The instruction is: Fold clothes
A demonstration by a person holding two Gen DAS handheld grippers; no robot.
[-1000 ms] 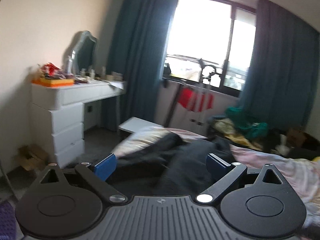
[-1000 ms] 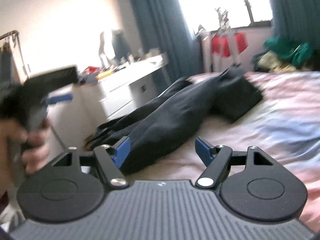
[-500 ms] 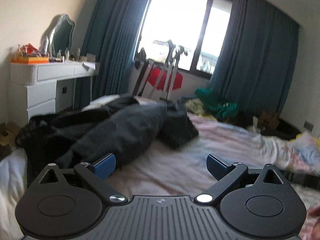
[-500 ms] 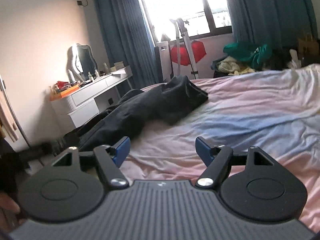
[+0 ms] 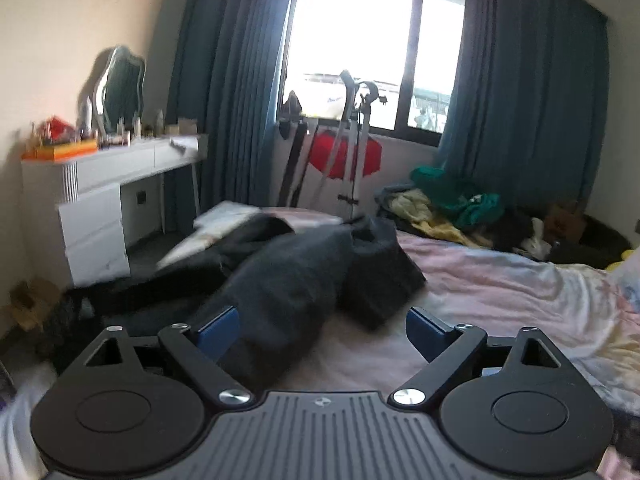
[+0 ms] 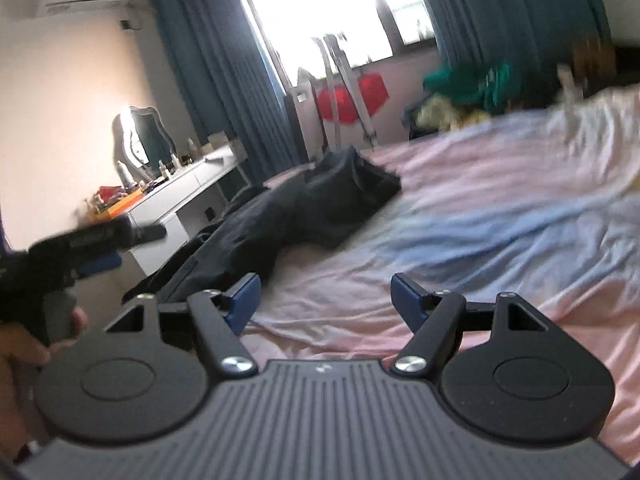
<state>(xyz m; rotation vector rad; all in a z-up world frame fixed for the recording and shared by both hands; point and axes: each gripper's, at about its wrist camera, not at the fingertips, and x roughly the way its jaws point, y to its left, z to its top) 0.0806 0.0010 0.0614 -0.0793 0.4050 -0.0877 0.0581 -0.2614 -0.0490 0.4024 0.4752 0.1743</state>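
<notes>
A dark crumpled garment (image 5: 288,280) lies in a long heap on the pink bed (image 5: 500,288), its near end hanging over the left edge. It also shows in the right wrist view (image 6: 288,216). My left gripper (image 5: 322,330) is open and empty, just short of the garment's near end. My right gripper (image 6: 325,298) is open and empty above the bedsheet (image 6: 480,240), right of the garment. The left gripper (image 6: 96,252) shows blurred at the left of the right wrist view, held in a hand.
A white dressing table (image 5: 104,184) with a mirror and clutter stands by the left wall. A stand with red cloth (image 5: 348,156) is under the window. A pile of green and yellow clothes (image 5: 452,204) lies beyond the bed. Blue curtains flank the window.
Both views have swung. The left gripper has come closer to the garment. The right gripper has tilted, and the left gripper is back in its view. Both stay open.
</notes>
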